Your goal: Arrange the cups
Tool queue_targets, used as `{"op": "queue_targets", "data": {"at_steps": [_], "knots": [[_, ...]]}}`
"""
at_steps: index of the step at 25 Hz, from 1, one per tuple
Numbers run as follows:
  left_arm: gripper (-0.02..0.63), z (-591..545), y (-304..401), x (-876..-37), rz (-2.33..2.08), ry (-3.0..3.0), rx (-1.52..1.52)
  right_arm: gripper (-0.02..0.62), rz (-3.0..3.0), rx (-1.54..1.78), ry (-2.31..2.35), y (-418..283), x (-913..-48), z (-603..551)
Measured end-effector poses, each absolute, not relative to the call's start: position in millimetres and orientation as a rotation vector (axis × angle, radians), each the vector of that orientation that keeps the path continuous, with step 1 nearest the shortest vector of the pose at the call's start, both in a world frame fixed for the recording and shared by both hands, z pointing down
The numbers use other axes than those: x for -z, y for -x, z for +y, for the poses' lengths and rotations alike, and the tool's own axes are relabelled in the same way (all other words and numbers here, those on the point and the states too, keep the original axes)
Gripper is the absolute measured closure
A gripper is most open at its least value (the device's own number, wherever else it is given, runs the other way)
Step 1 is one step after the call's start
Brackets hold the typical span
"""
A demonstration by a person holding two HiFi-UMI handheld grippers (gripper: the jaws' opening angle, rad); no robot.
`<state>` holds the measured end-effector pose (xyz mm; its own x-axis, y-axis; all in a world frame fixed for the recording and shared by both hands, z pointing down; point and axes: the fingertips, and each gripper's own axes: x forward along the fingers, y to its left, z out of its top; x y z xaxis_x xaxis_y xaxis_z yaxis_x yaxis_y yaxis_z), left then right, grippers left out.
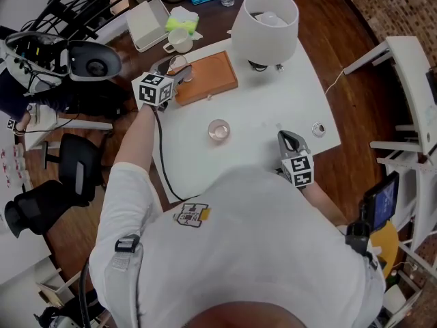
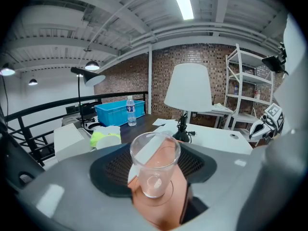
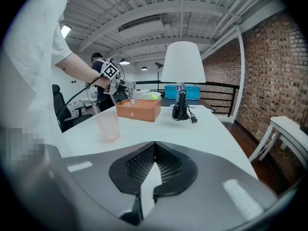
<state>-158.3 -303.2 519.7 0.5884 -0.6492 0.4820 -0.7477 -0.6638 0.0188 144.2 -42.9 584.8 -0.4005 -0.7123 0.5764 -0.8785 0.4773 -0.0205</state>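
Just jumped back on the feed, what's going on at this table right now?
A person is working with a gripper in each hand. The left gripper is closed around a clear cup, which stands upright on the brown box at the far side of the white table. The right gripper is shut and empty, held near the table's near edge. A second cup stands alone on the table between them.

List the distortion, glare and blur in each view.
Head view: corners vignetted dark, edges bowed. Left gripper view: heavy fisheye, ceiling light blown out, clear cup sharp. Right gripper view: fisheye with a dark round border, lamp shade bright.
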Motion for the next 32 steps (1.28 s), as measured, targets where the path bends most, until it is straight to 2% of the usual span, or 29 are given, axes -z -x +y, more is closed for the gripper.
{"op": "queue_targets", "data": {"at_steps": [15, 18, 22, 32], "knots": [[0.324, -306.4, 158.6, -518.4, -1.187, -2.609, -0.675, 0.595, -2.235, -0.459, -1.337, -147.0, -586.7, -42.4], [0.287, -307.4, 156.9, -507.7, -1.205, -2.628, -0.628, 0.595, -2.238, -0.459, -1.344, -148.7, -587.4, -41.6], [0.282, -302.6, 157.2, -482.7, -1.229, -2.678, -0.582, 0.595, -2.245, -0.456, -1.346, -148.0, -586.4, -41.4], [0.282, -261.6, 170.3, -382.9, -1.327, -2.687, -0.171, 0.595, -2.308, -0.417, -1.234, -135.2, -584.7, -36.9]]}}
